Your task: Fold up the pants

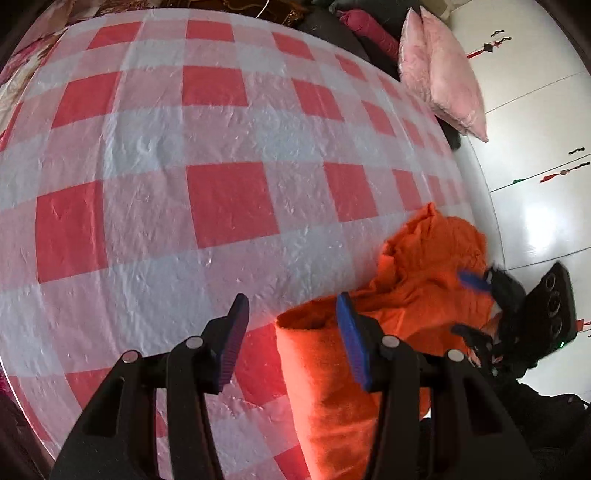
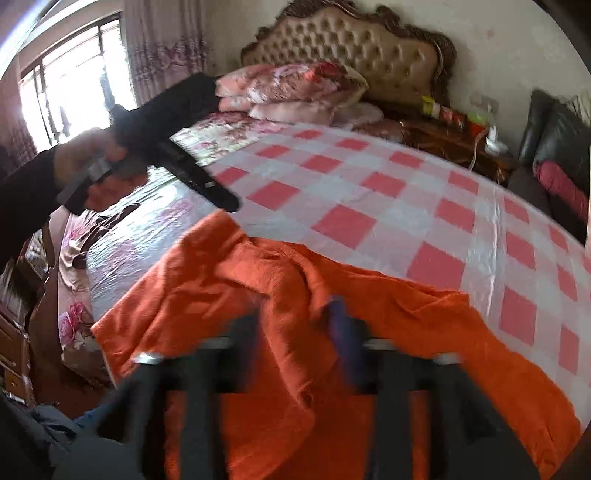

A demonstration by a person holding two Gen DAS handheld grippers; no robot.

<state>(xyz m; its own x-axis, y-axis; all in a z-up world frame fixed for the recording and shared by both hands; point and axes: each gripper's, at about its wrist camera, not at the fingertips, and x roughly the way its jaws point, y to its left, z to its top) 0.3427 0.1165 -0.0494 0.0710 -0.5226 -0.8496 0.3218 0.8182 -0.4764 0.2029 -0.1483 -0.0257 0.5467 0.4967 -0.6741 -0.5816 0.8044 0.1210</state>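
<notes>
Left claw (image 1: 293, 341) gaping over checked cloth (image 1: 184, 147), right claw (image 2: 295, 332) blurred, grip unclear, above orange pants (image 2: 258, 295)

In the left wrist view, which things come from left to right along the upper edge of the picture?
Checked red and white sheet → dark red bolster → pink cushions → white wardrobe doors.
</notes>
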